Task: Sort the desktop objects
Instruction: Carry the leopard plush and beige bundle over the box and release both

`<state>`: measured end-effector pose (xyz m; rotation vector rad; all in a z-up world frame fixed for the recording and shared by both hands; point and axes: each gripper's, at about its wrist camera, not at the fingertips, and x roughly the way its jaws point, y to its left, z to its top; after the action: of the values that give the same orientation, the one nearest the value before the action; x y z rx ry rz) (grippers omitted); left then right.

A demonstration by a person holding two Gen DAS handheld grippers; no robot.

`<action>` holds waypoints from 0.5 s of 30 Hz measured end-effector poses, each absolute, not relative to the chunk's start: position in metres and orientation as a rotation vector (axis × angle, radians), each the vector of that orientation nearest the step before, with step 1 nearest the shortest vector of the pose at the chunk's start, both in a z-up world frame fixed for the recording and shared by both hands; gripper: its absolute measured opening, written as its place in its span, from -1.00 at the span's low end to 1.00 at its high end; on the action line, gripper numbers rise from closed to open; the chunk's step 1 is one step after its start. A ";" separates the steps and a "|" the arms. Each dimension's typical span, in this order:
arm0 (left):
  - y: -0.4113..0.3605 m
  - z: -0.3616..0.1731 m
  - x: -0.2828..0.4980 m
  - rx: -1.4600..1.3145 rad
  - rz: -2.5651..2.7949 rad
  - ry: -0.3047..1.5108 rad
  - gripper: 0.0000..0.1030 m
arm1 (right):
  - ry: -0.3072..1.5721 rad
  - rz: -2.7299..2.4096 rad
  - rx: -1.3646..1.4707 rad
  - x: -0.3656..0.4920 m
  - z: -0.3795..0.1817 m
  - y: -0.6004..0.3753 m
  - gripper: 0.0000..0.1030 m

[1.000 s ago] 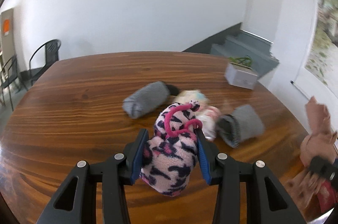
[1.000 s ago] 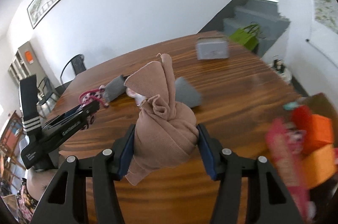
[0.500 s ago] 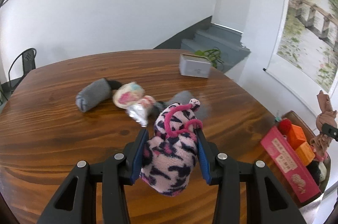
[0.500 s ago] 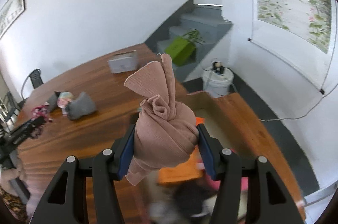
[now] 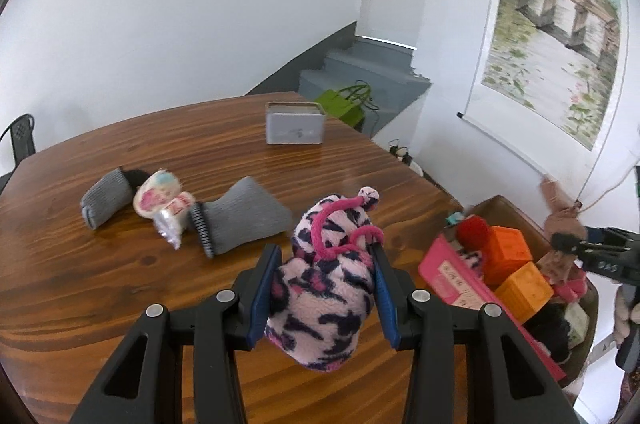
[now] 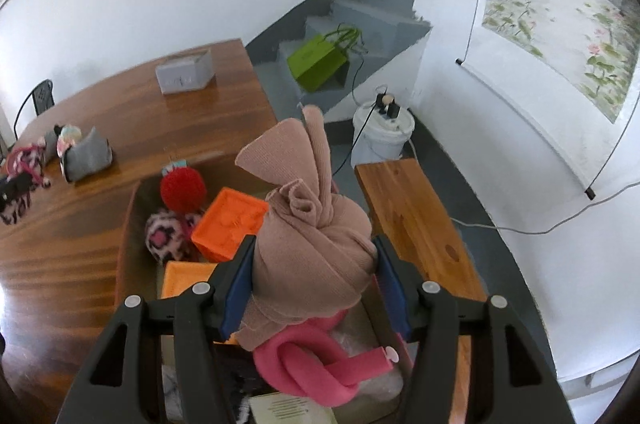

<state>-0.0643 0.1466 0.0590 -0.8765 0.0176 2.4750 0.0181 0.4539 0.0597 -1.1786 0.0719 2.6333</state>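
Both grippers are loaded: right gripper (image 6: pixel 313 274) clamps the tan knotted sock (image 6: pixel 312 244) and has swung from the table to above the box (image 6: pixel 132 208) — release looks close. Left gripper (image 5: pixel 322 288), pinching the leopard sock (image 5: pixel 324 288), trails beside the box.

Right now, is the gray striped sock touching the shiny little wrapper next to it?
Cannot tell. In the left wrist view the gray striped sock and wrapper sit side by side, no clear gap or contact.
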 end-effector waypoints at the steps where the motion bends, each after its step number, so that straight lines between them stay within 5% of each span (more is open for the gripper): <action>1: 0.151 0.060 -0.063 -0.876 2.467 0.020 -0.11 | 0.071 2.635 -1.189 0.019 0.058 0.454 0.23; 15: 0.220 0.067 -0.047 -0.859 2.352 0.075 -0.11 | 0.274 2.756 -0.953 0.062 0.080 0.470 0.27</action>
<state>-0.0467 0.2198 0.0666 -0.8586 0.0751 2.3517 0.0625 0.4697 0.0803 -0.9528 0.2738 2.7563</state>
